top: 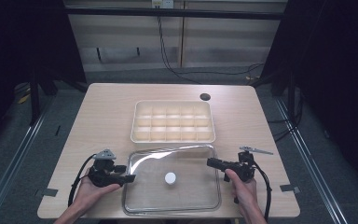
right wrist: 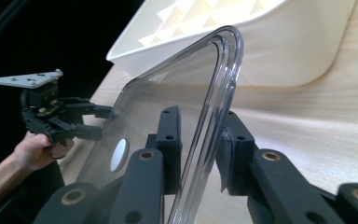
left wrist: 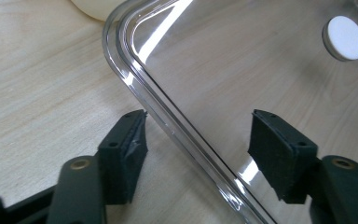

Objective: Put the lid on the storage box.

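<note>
**Lid pinched on the right, free on the left**

Your left gripper (top: 129,178) sits at the left edge of the clear lid (top: 186,196), near the table's (top: 107,107) front. Its jaws stand wide apart: in the left gripper view the lid's rim (left wrist: 168,126) runs between the two pads (left wrist: 137,144) without either pressing on it, one pad over bare wood, the other over the lid. The white knob (top: 170,178) sits at the lid's middle, well apart from both grippers. Just behind the lid lies the cream tray (top: 172,137). Your right gripper (top: 210,162) has closed on the lid's right rim: in the right gripper view its pads (right wrist: 233,154) clamp the edge (right wrist: 214,116), one on each face.
</note>
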### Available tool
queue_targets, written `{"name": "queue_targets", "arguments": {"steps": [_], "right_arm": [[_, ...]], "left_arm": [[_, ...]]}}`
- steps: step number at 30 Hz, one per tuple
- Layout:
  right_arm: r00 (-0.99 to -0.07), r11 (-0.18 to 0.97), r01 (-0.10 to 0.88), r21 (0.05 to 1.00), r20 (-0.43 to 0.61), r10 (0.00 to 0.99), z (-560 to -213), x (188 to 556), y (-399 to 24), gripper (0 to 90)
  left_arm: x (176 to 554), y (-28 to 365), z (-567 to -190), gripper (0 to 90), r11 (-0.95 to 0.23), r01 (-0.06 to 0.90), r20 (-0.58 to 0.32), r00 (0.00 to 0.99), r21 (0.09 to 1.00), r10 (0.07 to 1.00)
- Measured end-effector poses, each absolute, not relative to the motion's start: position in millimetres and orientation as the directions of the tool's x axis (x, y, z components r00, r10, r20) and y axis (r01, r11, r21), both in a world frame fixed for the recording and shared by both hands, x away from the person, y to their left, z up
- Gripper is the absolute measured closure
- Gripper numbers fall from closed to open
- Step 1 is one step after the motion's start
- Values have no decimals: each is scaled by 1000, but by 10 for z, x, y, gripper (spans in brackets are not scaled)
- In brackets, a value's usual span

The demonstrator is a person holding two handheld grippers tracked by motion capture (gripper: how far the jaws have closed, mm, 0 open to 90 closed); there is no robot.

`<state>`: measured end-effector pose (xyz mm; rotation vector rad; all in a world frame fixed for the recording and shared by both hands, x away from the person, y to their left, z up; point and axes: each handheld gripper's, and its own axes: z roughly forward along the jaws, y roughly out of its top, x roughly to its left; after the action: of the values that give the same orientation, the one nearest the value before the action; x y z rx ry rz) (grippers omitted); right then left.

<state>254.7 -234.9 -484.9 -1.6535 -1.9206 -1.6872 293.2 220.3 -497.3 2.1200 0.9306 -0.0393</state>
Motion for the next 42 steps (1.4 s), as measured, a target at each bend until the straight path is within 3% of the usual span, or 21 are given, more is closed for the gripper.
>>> {"name": "queue_targets", "arguments": {"steps": [9,14,20,37,42], "right_arm": [[-415,-189,732,654,649,638,-4838,2547,-2354,731],[-391,-155,743,651,611,688,-4840,2553,-2351,700],[-395,-141,733,665,586,707,-4808,2555,-2331,683],[-407,-114,693,711,517,753,-4696,2551,-2266,631],[-432,-47,667,743,438,788,-4571,2537,-2188,588]], "left_arm": [[2934,2188,-4979,371,-385,649,-363,719,656,593],[2940,2236,-4941,472,-352,654,-388,712,670,586],[2921,2252,-4892,494,-322,646,-406,717,692,567],[2880,2335,-4655,632,-275,589,-377,744,760,551],[2850,2360,-4567,649,-264,562,-360,758,784,544]]}}
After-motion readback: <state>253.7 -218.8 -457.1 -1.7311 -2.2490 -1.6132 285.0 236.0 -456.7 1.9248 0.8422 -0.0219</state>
